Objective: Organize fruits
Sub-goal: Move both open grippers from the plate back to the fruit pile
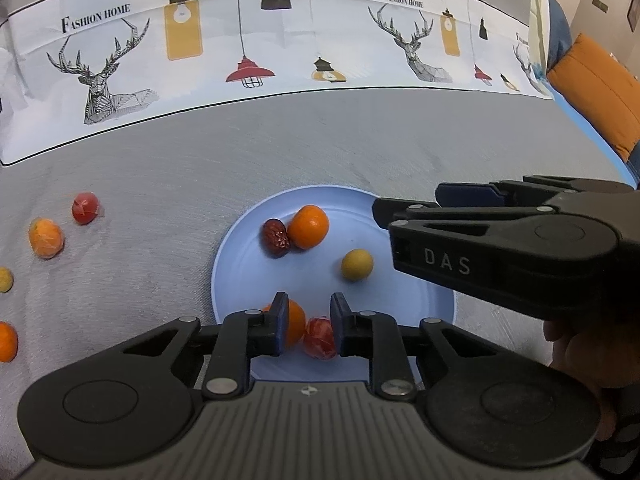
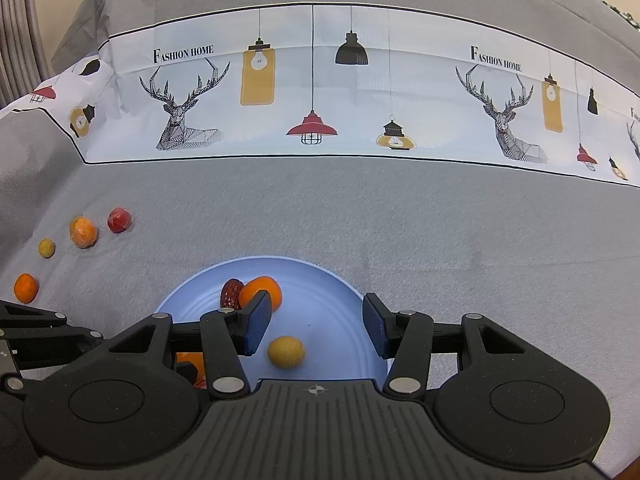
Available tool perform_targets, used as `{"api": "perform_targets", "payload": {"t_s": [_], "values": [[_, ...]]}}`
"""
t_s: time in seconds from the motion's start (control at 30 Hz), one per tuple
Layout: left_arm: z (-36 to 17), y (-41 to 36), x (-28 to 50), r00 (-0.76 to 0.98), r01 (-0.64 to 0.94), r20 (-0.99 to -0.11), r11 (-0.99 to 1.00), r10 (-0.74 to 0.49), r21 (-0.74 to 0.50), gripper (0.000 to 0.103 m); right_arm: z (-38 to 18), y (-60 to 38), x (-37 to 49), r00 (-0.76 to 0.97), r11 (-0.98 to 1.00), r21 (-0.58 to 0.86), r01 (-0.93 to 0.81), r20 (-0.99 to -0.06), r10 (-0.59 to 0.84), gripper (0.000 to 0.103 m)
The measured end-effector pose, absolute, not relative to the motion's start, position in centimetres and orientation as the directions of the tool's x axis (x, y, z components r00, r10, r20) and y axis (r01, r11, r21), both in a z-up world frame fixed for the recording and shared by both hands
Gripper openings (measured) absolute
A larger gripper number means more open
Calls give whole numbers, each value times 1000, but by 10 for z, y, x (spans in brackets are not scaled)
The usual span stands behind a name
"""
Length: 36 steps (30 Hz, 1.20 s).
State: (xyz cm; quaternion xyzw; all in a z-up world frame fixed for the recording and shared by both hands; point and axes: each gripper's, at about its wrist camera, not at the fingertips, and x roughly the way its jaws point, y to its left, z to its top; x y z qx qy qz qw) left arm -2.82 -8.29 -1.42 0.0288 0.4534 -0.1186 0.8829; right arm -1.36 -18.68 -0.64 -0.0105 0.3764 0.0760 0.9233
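A light blue plate [image 1: 240, 248] [image 2: 340, 300] lies on the grey cloth. On it are a red date [image 1: 276, 238] [image 2: 231, 294], an orange [image 1: 308, 227] [image 2: 262, 290] and a yellow round fruit [image 1: 357, 265] [image 2: 286, 352]. My left gripper [image 1: 309, 322] hovers at the plate's near rim, its jaws narrowly apart and open. A second orange [image 1: 296, 326] and a red wrapped fruit [image 1: 319, 338] lie on the plate behind its tips. My right gripper [image 2: 316, 328] [image 1: 408, 202] stands open over the plate, with the yellow fruit below its gap.
Loose on the cloth at the left are a red wrapped fruit [image 1: 85, 208] [image 2: 119, 220], a wrapped orange [image 1: 46, 238] [image 2: 83, 232], a small yellow fruit [image 2: 46, 248] and an orange [image 2: 26, 288]. A printed white band [image 1: 280, 52] runs behind. An orange cushion [image 1: 592, 92] sits far right.
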Motion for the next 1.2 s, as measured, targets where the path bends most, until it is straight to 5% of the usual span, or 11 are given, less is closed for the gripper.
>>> {"api": "perform_targets", "payload": {"t_s": [0.6,0.87,1.2], "values": [[-12,-78,-27,573,211,-801,976,-172,-59,24,-5,-184,-13,712,988,35,-148,-690,131,48],[-4,-68,-29,621,167,-775,986,-116,-14,24,0,-181,-13,741,987,38,-155,-657,141,26],[49,-37,-14,735,76,-679,993,3,87,24,14,-178,-14,786,983,93,-157,-592,181,24]]}}
